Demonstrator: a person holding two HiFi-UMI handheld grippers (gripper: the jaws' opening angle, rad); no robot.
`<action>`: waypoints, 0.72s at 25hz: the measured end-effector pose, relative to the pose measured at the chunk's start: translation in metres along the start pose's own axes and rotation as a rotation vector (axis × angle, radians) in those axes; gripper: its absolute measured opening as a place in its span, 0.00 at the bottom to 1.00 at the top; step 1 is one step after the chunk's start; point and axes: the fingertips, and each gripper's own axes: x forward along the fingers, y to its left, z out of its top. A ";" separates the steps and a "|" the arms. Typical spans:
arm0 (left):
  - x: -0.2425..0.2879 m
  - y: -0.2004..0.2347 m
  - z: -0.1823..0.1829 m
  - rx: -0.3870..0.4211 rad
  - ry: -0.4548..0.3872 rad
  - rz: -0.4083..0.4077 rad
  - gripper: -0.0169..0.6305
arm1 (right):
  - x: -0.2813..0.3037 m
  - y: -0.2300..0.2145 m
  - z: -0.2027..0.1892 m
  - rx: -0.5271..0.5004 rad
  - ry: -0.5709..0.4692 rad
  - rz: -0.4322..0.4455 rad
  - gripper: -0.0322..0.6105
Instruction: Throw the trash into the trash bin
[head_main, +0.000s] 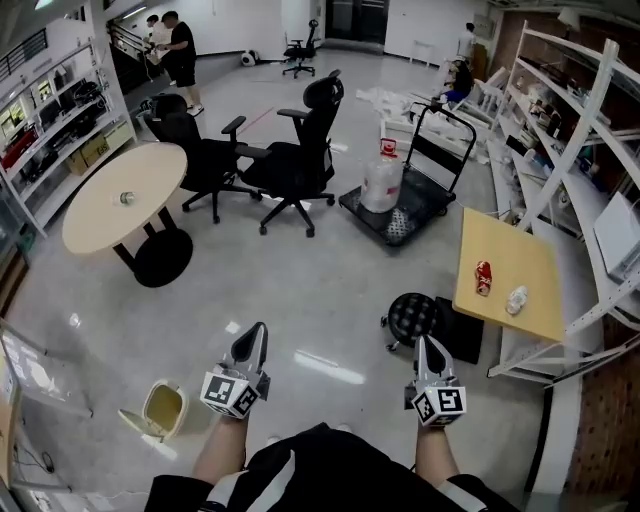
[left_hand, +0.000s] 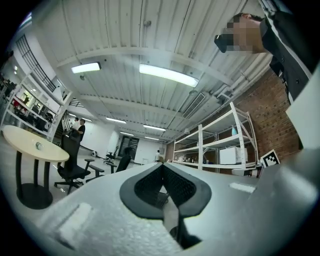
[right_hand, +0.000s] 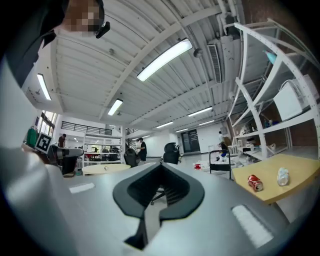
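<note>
Tan wood, the square table (head_main: 500, 245) stood on glossy grey floor (head_main: 330, 290), carrying a crushed red can (head_main: 483, 277) and a crumpled clear plastic bottle (head_main: 516, 299). Left of the table, the right hand-held gripper (head_main: 430, 352) and the left hand-held gripper (head_main: 255, 345) had their jaws together, empty. Farther left sat a cream lidded trash bin (head_main: 161, 410).

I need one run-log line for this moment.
left gripper: shut, empty | right gripper: shut, empty | red can, bottle: on square table | trash bin: on floor
</note>
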 end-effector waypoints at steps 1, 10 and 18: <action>0.008 -0.009 -0.004 -0.005 0.006 -0.025 0.03 | -0.006 -0.010 0.001 0.005 -0.003 -0.019 0.05; 0.074 -0.084 -0.031 -0.043 0.029 -0.173 0.03 | -0.048 -0.089 0.008 0.000 -0.030 -0.142 0.05; 0.125 -0.153 -0.058 -0.063 0.060 -0.292 0.03 | -0.103 -0.166 0.012 0.013 -0.016 -0.298 0.05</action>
